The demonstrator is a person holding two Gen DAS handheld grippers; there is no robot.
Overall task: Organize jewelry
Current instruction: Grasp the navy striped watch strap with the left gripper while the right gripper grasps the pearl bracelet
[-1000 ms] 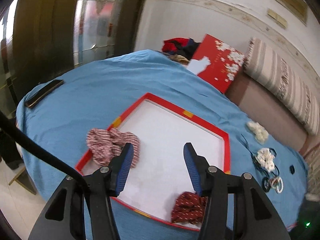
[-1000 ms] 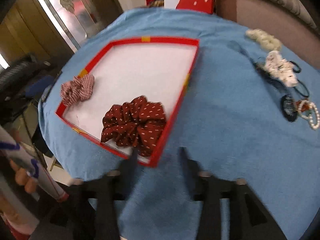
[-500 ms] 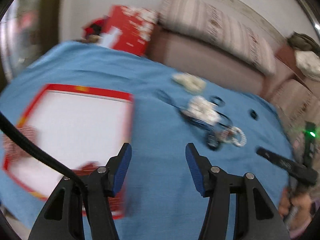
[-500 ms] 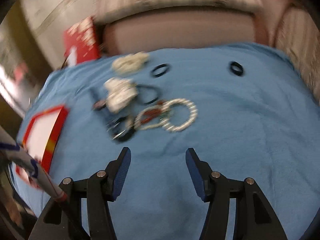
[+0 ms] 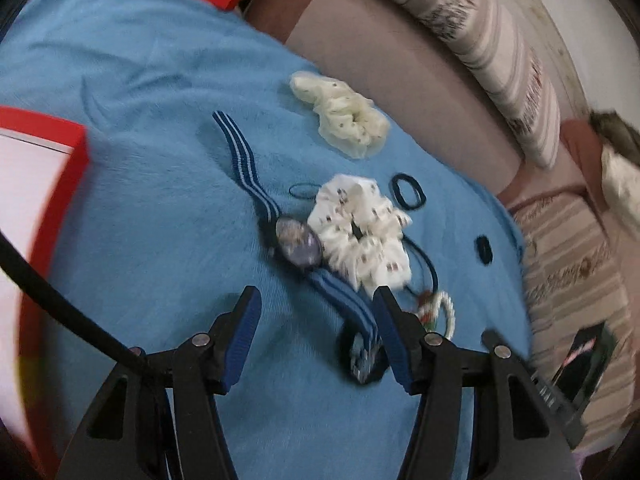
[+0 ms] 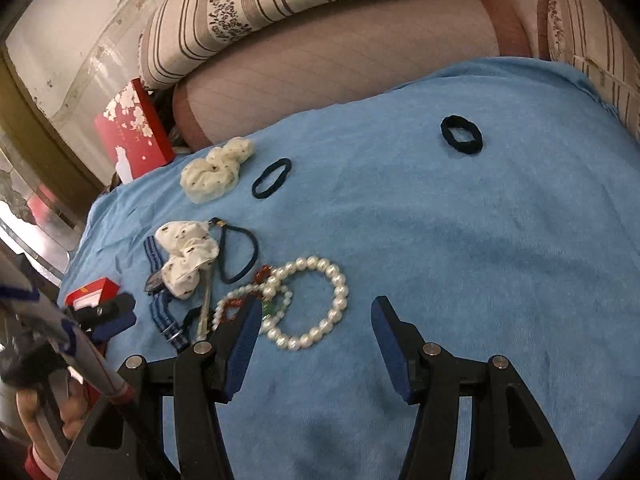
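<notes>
L wrist view: the left gripper (image 5: 316,312) has swung off the red tray (image 5: 60,184), which a sec ago sat dead ahead w/ two scrunchies in it and now shows only as a corner at far left. Jaws about half apart, nothing between the pads, still widening a bit. Just ahead lies the watch (image 5: 298,242) w/ blue striped strap; strap runs back to the right fingertip, buckle end close beside it. White printed scrunchie (image 5: 360,228) just beyond the right finger, touching the watch. Cream scrunchie (image 5: 340,114) further ahead. Thin black hair tie (image 5: 408,192) ahead-right.

R wrist view: the right gripper (image 6: 312,320) also came away from the tray and now faces the loose pile. Jaws mid-wide, empty, unchanged. Big pearl bracelet (image 6: 316,300) lies right at the left fingertip, partly between the fingers; smaller bead bracelet (image 6: 248,304) by that finger. Black tie (image 6: 460,140) far ahead-right.

Meaning, my read: drop-off done, both tongs back for the next pick. L likely watch, R likely pearls.
</notes>
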